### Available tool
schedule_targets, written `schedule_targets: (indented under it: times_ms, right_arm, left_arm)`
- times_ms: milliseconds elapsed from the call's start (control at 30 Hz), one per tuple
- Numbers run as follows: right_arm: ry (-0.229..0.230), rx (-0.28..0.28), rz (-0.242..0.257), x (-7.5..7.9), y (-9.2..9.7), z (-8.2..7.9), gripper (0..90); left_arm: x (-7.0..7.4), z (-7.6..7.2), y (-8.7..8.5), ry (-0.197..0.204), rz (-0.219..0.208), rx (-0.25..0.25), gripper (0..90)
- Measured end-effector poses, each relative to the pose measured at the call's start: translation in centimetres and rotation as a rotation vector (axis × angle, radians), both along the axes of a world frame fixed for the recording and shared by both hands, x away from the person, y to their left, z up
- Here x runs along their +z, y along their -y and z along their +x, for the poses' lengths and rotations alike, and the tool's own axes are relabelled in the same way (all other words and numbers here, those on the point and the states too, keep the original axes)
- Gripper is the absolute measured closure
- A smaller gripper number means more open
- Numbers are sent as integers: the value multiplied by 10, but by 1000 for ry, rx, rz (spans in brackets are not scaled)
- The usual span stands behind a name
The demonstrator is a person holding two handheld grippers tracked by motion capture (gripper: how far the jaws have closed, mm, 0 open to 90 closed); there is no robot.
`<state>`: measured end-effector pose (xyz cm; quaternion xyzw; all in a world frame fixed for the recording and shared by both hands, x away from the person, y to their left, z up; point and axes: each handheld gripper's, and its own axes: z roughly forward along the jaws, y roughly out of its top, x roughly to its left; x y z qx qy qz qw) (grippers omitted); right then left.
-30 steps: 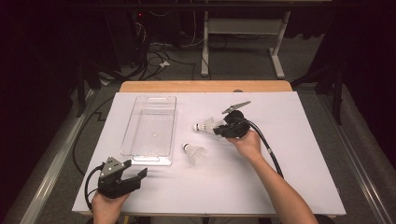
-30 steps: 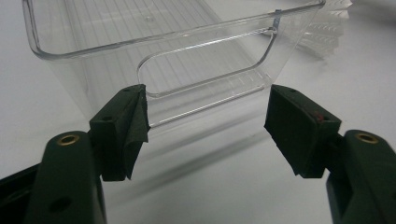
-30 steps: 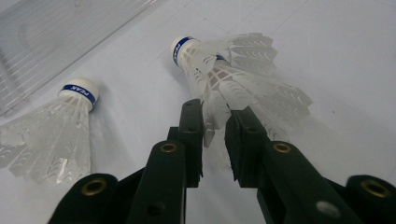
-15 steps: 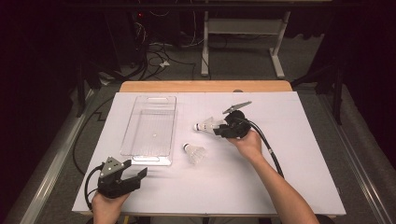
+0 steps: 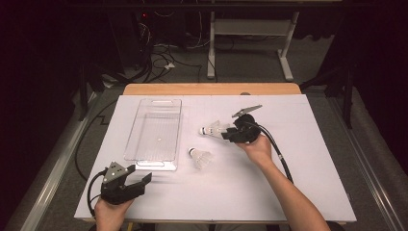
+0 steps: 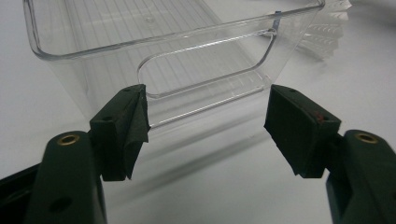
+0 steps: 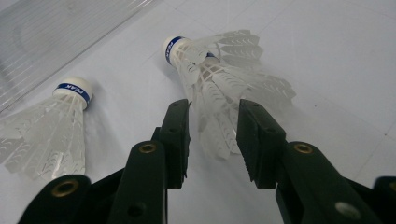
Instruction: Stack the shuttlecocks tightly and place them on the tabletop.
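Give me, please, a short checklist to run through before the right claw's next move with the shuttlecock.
1. Shuttlecock between the jaws: ok. The feather skirt of the far shuttlecock lies between the right claw's pads.
2. Grip secured: not ok. The jaws have just been opening, and a gap shows on each side of the feathers.
3. Second shuttlecock out of the way: ok. It lies apart on the white table, nearer the person.
4. Clear plastic bin ready: ok. It stands upright with nothing in it.
5. Left claw clear: ok. It is open, holds nothing and points at the bin's near end.
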<state>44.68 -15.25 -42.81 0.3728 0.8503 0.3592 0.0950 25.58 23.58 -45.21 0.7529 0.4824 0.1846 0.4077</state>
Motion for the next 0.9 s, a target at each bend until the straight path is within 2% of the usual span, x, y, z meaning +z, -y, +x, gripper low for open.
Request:
schedule_targets:
  times_ms: [900]
  right_arm:
    - [60,-25,8,7,18,-21,602]
  left_arm:
    - [0,0,0,-1,3,-1,312]
